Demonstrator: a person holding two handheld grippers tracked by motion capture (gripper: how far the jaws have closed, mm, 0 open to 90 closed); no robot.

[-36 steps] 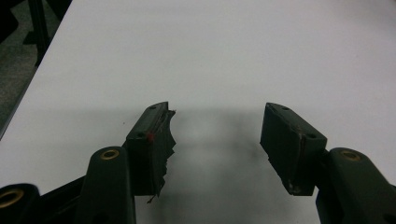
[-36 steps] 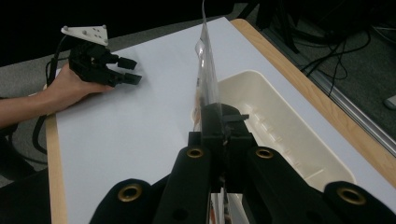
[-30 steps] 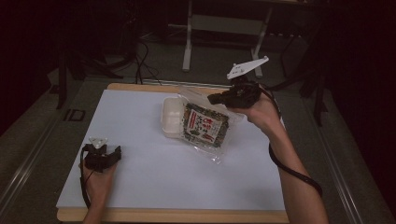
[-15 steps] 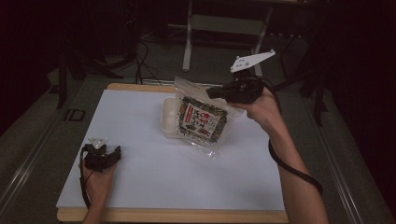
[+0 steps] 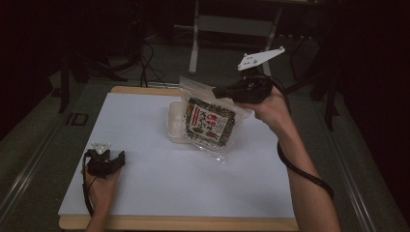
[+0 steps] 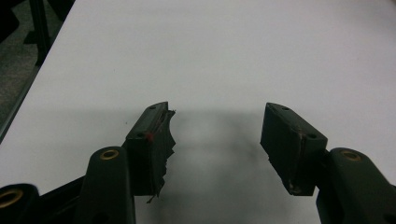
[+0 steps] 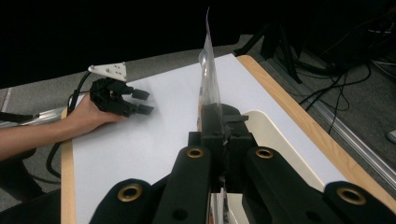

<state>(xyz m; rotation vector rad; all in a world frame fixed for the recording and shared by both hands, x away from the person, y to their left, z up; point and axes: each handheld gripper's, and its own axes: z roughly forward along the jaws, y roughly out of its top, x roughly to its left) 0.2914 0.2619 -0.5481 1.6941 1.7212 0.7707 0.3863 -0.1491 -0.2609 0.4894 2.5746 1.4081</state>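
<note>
Bag [image 5: 209, 122] raised off counter [image 5: 145, 193] since a second ago, pinched in shut right tool [image 5: 218, 90]; box [image 5: 175, 120] uncovered; left tool [image 5: 121, 157] open, empty.

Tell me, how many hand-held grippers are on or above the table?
2. The left hand-held gripper rests open on the white table, near its left edge. The right hand-held gripper holds the clear bag above the table.

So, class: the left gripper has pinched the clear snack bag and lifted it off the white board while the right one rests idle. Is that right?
Not quite: the grippers are swapped. The high view shows the right gripper pinching the clear snack bag while the left gripper rests idle on the white board.
</note>
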